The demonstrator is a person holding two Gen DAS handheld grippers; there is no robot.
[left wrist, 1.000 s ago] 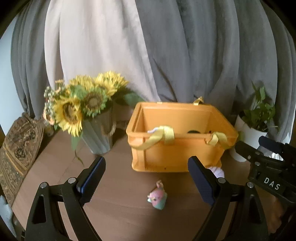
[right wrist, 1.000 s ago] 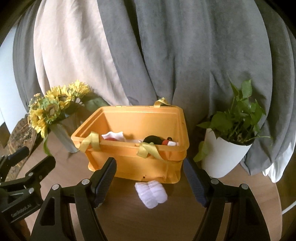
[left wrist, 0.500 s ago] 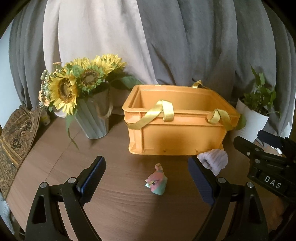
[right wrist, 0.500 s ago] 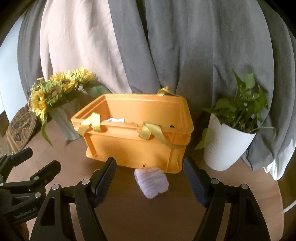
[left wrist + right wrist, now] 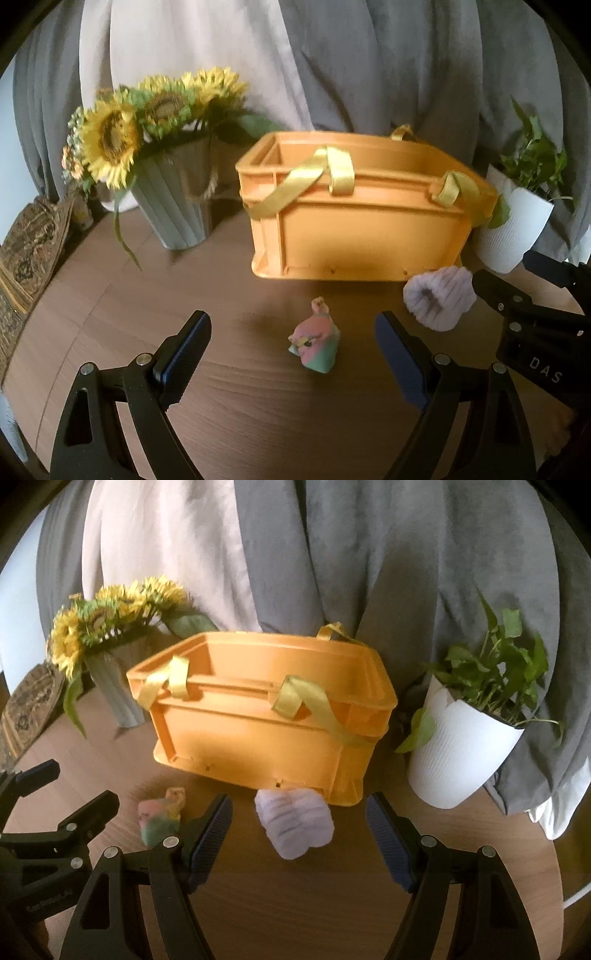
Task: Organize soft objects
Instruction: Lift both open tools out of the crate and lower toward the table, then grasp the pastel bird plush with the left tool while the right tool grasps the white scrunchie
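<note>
An orange crate (image 5: 362, 236) with yellow ribbon handles stands on the round wooden table (image 5: 110, 288); it also shows in the right wrist view (image 5: 258, 734). A pink and green soft toy (image 5: 316, 347) lies in front of it, between and just beyond the open fingers of my left gripper (image 5: 293, 354). The toy also shows in the right wrist view (image 5: 160, 818). A pale lilac fluffy roll (image 5: 293, 821) lies by the crate's front, just ahead of my open right gripper (image 5: 299, 834). In the left wrist view the roll (image 5: 439, 299) sits at the right.
A grey vase of sunflowers (image 5: 173, 206) stands left of the crate. A white pot with a green plant (image 5: 465, 757) stands to its right. Grey and beige curtains (image 5: 332, 554) hang behind. A patterned fan (image 5: 29, 251) lies at the table's left edge.
Both grippers have dropped lower and closer to the table. The crate's inside has gone out of sight. The toy and the roll now look nearer. Both grippers stay open.
</note>
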